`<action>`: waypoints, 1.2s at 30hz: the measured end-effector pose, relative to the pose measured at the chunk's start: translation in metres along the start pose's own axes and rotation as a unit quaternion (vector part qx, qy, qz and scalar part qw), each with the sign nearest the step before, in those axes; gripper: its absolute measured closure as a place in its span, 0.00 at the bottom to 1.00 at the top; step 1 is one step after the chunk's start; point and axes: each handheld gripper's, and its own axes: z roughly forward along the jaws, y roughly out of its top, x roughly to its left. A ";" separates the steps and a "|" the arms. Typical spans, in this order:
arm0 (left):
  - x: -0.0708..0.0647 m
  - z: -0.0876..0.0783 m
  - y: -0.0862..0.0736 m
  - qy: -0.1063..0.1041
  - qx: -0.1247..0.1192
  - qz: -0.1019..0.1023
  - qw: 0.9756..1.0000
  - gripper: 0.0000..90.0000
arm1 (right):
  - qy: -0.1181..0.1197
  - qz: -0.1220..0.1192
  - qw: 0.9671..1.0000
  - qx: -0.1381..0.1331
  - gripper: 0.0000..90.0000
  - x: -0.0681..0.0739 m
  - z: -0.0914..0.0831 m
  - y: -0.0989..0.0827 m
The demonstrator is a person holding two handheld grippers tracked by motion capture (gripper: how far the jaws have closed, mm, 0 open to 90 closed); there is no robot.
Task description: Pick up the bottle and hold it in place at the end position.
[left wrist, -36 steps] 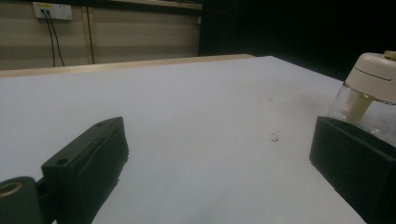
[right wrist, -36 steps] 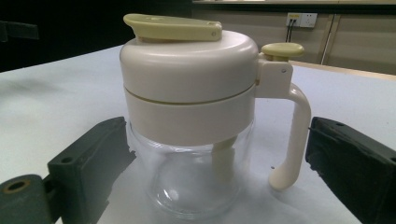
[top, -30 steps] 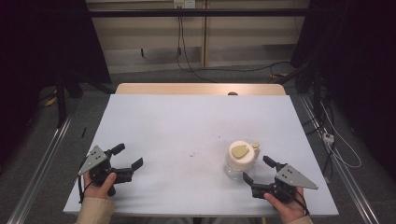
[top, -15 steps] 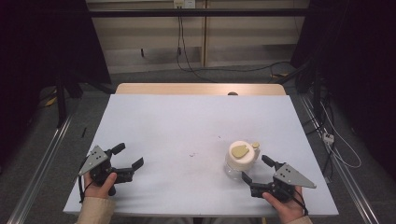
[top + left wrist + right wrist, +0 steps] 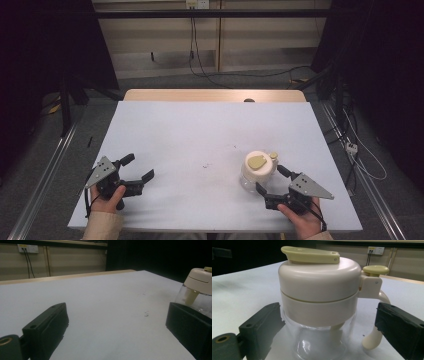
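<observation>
A clear glass jar point(image 5: 257, 170) with a cream lid, a yellow-green flap on top and a cream handle stands on the white table point(image 5: 200, 130), near its front right. My right gripper point(image 5: 269, 179) is open just in front of the jar. In the right gripper view its black jaws flank the jar point(image 5: 319, 290), the handle close to the right-hand jaw; I see no contact. My left gripper point(image 5: 139, 166) is open at the front left, nothing between its fingers. In the left gripper view the jar point(image 5: 197, 287) shows at the far right, behind one jaw.
A few small dark specks point(image 5: 206, 165) lie on the table's middle. A wooden strip point(image 5: 210, 95) runs along the far edge with a small dark object point(image 5: 248, 100) on it. Metal rails and cables lie on the floor at both sides.
My right gripper has crept slightly forward and left, closer around the jar. The left gripper and the jar have stayed put.
</observation>
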 end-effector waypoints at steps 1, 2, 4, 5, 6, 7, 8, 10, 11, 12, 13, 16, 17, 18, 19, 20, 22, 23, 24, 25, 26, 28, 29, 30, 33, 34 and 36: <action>0.000 0.000 0.000 0.000 0.002 0.002 1.000 0.04 | 0.001 0.000 1.000 0.000 0.07 0.001 0.001 0.000; 0.000 0.000 0.000 0.000 0.002 0.002 1.000 0.04 | -0.001 -0.003 1.000 0.001 0.07 0.001 0.002 0.001; 0.000 0.001 -0.001 -0.001 0.002 0.000 1.000 0.04 | 0.004 -0.002 1.000 0.000 0.07 0.002 0.003 0.001; 0.000 0.001 0.000 -0.001 0.000 0.001 1.000 0.04 | 0.001 -0.004 1.000 0.001 0.07 0.002 0.004 0.001; 0.000 0.000 0.000 -0.002 -0.001 0.002 1.000 0.04 | 0.003 -0.002 1.000 0.002 0.07 0.002 0.004 0.001; 0.000 0.000 0.000 -0.003 -0.002 0.002 1.000 0.04 | 0.005 -0.002 1.000 0.002 0.07 0.002 0.004 0.001; 0.000 0.000 0.000 -0.002 -0.002 0.002 1.000 0.04 | 0.005 -0.002 1.000 0.003 0.07 0.002 0.005 0.000; 0.000 0.000 0.000 -0.002 0.000 0.003 1.000 0.04 | 0.003 0.000 1.000 0.003 0.06 0.001 0.006 0.001; 0.000 0.001 0.000 -0.002 0.000 0.003 1.000 0.04 | 0.003 0.000 1.000 0.003 0.06 0.001 0.007 0.001; 0.000 0.001 0.000 -0.002 0.000 0.003 1.000 0.04 | 0.001 0.001 1.000 0.005 0.06 0.001 0.007 0.001; 0.000 0.001 0.000 -0.003 0.000 0.003 1.000 0.04 | 0.002 0.001 1.000 0.007 0.06 0.001 0.008 0.001; -0.001 0.001 0.000 -0.003 0.002 0.004 1.000 0.04 | 0.003 -0.001 1.000 0.006 0.06 0.002 0.009 0.002; -0.001 0.001 0.000 -0.002 0.002 0.004 1.000 0.04 | 0.003 0.000 1.000 0.006 0.06 0.002 0.010 0.002; -0.001 0.001 0.000 -0.002 0.002 0.003 1.000 0.04 | 0.004 0.001 1.000 0.007 0.05 0.002 0.011 0.002; -0.001 0.001 0.000 -0.002 0.004 0.002 1.000 0.04 | 0.004 0.001 1.000 0.011 0.05 0.002 0.012 0.001; -0.001 0.001 -0.001 -0.001 0.004 0.002 1.000 0.04 | 0.005 -0.001 1.000 0.012 0.05 0.002 0.013 0.001; 0.000 0.001 -0.001 -0.001 0.007 0.003 1.000 0.04 | 0.005 0.000 1.000 0.014 0.05 0.003 0.014 0.001; 0.000 0.002 -0.001 -0.001 0.007 0.004 1.000 0.04 | 0.004 0.000 1.000 0.014 0.05 0.003 0.014 0.002; 0.000 0.002 -0.001 -0.001 0.006 0.003 1.000 0.04 | 0.005 0.001 1.000 0.014 0.05 0.003 0.015 0.001; 0.000 0.002 -0.001 -0.001 0.007 0.003 1.000 0.04 | 0.005 0.002 1.000 0.016 0.05 0.004 0.016 0.001; 0.000 0.001 -0.001 -0.001 0.007 0.004 1.000 0.04 | 0.005 0.001 1.000 0.015 0.05 0.004 0.017 0.001; -0.001 0.001 -0.001 -0.002 0.006 0.003 1.000 0.04 | 0.005 0.000 1.000 0.016 0.05 0.005 0.019 0.002; 0.000 0.001 -0.001 -0.001 0.008 0.005 1.000 0.04 | 0.005 -0.001 1.000 0.017 0.05 0.006 0.020 0.002; 0.000 0.002 -0.001 -0.001 0.007 0.004 1.000 0.04 | 0.007 0.000 1.000 0.017 0.05 0.006 0.021 0.002; 0.000 0.002 -0.001 -0.002 0.007 0.003 1.000 0.04 | 0.007 0.000 1.000 0.018 0.05 0.007 0.023 0.002; 0.000 0.002 -0.001 -0.002 0.007 0.003 1.000 0.04 | 0.007 -0.001 1.000 0.018 0.05 0.007 0.023 0.002; -0.001 0.002 -0.001 0.001 0.010 0.005 1.000 0.04 | 0.005 0.001 1.000 0.019 0.05 0.007 0.024 0.002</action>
